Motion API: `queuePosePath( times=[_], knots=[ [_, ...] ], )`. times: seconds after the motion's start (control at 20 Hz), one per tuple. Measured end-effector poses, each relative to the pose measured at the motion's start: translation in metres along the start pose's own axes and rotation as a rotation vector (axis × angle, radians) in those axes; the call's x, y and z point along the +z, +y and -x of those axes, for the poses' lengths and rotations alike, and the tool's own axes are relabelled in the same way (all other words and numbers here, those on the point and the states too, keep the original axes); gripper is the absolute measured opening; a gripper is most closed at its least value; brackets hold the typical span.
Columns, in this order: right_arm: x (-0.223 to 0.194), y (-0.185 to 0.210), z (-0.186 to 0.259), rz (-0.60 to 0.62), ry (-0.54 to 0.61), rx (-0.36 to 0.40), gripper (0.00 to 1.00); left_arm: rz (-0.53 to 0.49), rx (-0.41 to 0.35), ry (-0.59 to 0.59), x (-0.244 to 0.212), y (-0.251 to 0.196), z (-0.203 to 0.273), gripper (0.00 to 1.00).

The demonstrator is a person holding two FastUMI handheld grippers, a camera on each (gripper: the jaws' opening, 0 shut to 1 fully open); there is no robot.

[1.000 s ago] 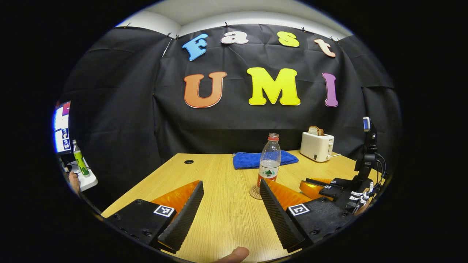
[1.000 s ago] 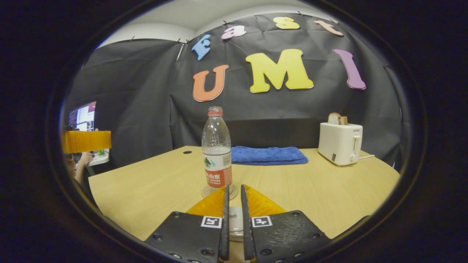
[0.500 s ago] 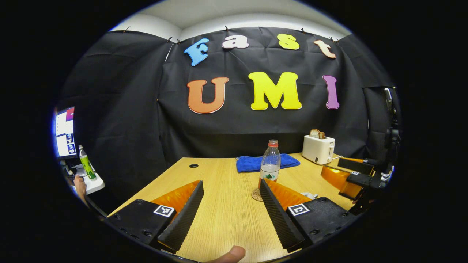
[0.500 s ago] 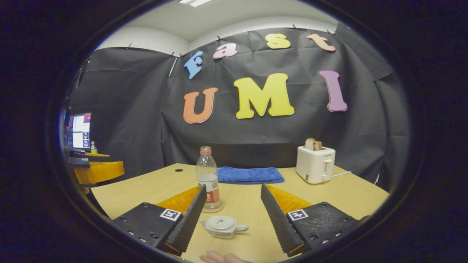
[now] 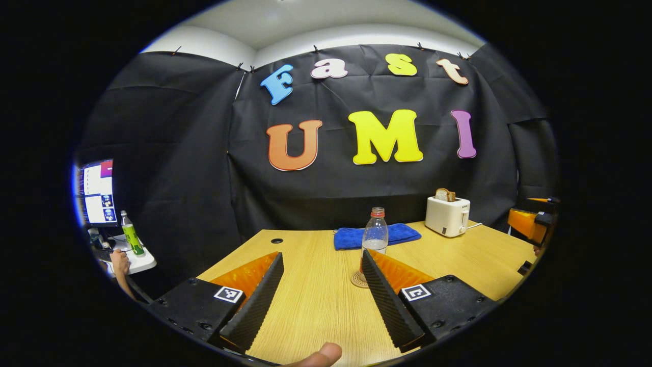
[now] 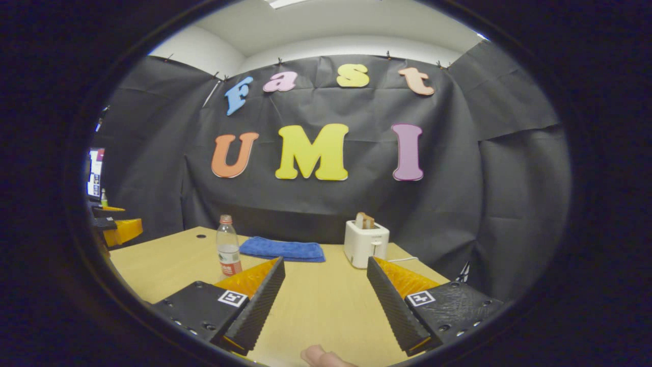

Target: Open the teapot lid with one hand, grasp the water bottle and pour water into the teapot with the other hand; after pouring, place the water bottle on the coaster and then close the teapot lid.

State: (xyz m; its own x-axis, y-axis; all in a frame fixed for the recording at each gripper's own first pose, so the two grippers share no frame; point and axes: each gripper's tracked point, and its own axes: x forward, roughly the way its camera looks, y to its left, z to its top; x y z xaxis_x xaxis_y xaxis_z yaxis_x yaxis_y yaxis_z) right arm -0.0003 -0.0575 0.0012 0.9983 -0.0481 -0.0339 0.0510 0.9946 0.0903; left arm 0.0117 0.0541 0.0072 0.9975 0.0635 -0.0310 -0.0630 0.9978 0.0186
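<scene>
Both grippers have pulled back from the table since half a second ago, so the bottle looks smaller and farther off, and the teapot that lay between my right fingers then is out of the right gripper view now.

My left gripper (image 5: 318, 285) stands wide over the table (image 5: 316, 306), nothing between its fingers. My thumb tip (image 5: 321, 355) shows at the near edge. Just past the right finger, the bottle (image 5: 375, 237) stands upright on the coaster (image 5: 356, 280), its lower part hidden by that finger. Beyond the bottle, a blue towel (image 5: 377, 235) lies at the far edge of the table, and right of it stands a white toaster (image 5: 447, 216) with bread in it. At the far right edge of this view I see part of the right gripper (image 5: 530, 224). Off to the left, past the table, a green bottle (image 5: 131, 239) stands beside a lit monitor (image 5: 97, 192), and a person's hand (image 5: 120, 261) rests near them.

My right gripper (image 6: 326, 290) is also wide, holding nothing, with a fingertip (image 6: 318, 354) at the near edge. Here the bottle (image 6: 228, 246) stands upright left of my left finger, the towel (image 6: 283, 249) behind it, the toaster (image 6: 366, 242) to the right at the far side of the table (image 6: 316, 311). The left gripper (image 6: 119, 229) shows at the far left.
</scene>
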Motion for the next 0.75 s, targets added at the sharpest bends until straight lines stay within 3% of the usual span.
queuePosePath(
  times=[0.4, 0.75],
  knots=[
    [0.004, -0.019, -0.001, -0.032, -0.011, -0.020, 0.97, 0.027, 0.001, 0.032, -0.011, -0.007, 0.002, 0.97],
    [-0.006, -0.013, -0.006, -0.024, 0.013, -0.048, 0.96, 0.089, -0.084, 0.050, -0.011, -0.016, 0.001, 0.97]
  ],
)
